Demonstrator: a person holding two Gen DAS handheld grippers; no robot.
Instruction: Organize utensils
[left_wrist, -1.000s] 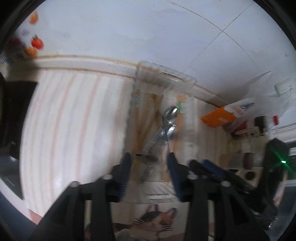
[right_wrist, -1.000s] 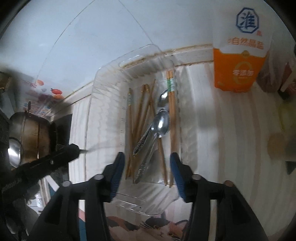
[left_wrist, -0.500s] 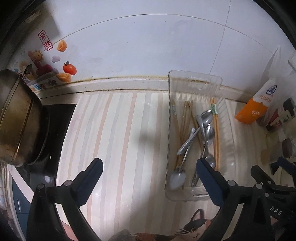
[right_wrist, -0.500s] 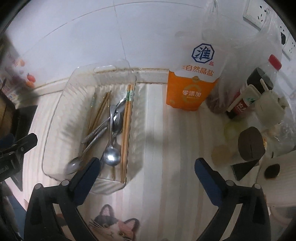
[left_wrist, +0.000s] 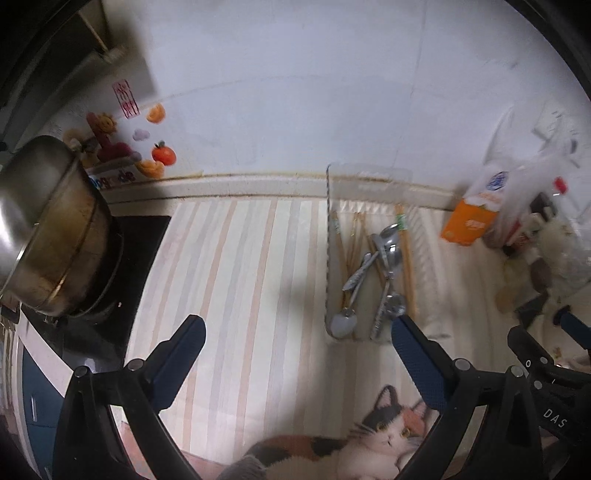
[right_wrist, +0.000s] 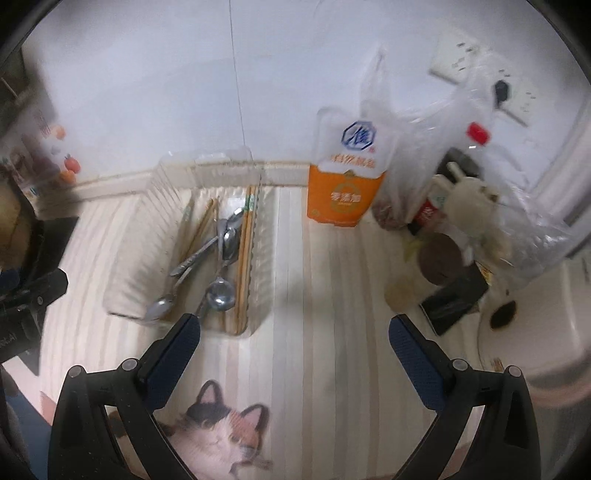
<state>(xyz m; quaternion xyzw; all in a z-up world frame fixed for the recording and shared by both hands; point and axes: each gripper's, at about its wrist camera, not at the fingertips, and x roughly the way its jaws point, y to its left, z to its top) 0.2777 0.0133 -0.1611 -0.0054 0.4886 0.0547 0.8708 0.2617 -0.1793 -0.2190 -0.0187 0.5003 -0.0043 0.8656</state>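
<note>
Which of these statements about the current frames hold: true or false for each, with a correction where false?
1. The metal spoons and wooden chopsticks lie inside the clear plastic tray. True.
2. The left gripper is shut on a spoon. False: its jaws stand wide apart with nothing between them.
3. The orange and white carton stands outside the tray, near the wall. True.
4. The right gripper holds a pair of chopsticks. False: it is open and empty.
5. The steel pot sits inside the tray. False: it sits on the dark stovetop.
</note>
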